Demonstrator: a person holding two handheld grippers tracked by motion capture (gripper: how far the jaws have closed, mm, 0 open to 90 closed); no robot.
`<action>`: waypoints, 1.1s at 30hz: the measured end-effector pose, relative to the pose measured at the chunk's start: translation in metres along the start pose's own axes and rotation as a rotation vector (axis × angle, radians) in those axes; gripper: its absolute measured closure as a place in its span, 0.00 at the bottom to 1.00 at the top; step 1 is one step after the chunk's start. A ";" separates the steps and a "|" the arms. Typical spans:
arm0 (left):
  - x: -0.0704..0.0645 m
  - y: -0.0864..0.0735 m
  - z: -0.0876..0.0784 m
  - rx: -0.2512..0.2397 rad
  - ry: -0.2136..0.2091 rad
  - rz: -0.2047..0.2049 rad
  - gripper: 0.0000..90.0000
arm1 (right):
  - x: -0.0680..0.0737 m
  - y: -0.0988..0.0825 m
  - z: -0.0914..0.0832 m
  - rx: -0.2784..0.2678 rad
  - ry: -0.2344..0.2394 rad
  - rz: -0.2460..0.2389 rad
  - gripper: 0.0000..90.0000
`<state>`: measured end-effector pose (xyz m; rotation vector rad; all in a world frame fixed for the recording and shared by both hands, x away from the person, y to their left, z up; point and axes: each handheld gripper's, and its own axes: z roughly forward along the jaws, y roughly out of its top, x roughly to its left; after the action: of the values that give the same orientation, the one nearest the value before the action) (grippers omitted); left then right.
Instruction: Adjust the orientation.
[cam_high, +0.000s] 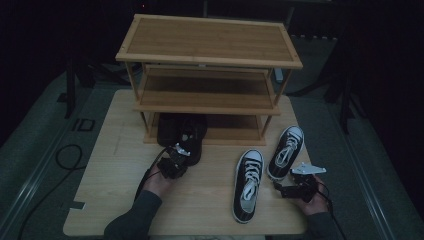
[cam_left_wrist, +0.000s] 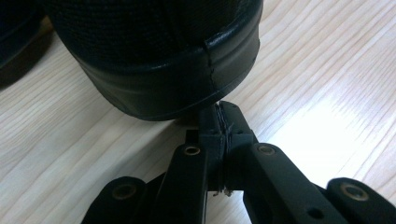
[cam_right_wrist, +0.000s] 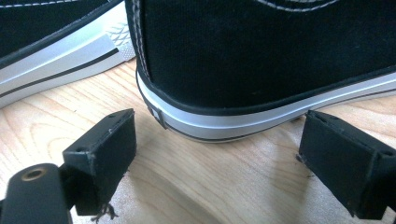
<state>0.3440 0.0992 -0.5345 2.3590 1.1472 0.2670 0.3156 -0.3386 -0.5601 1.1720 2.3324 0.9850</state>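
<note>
Sneaker — rack beyond

A light wooden surface carries a three-tier bamboo shelf at its far edge. Two black-and-white sneakers lie at the right, black shoes by the shelf's bottom tier

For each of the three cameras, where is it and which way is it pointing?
High view: above the near table edge, looking forward and down at the shoe rack; forearms and both hand-held grippers show.
Left gripper view: rides the left hand-held gripper, jaws shut, facing a black shoe.
Right gripper view: rides the right hand-held gripper, jaws open, facing a sneaker.
Shared: the high view and right gripper view both show that sneaker on the table.
</note>
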 end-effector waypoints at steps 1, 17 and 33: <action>-0.002 0.003 0.001 0.004 0.005 0.007 0.99 | 0.000 0.000 0.000 0.000 0.000 0.000 0.12; 0.006 0.029 0.015 -0.008 -0.006 -0.089 0.99 | 0.000 0.000 0.000 0.000 0.000 0.000 0.12; 0.023 0.047 0.028 -0.018 0.003 -0.188 0.99 | 0.000 0.000 0.000 0.000 0.000 0.000 0.12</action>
<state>0.4009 0.0828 -0.5355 2.2168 1.3515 0.2141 0.3156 -0.3386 -0.5600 1.1714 2.3326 0.9850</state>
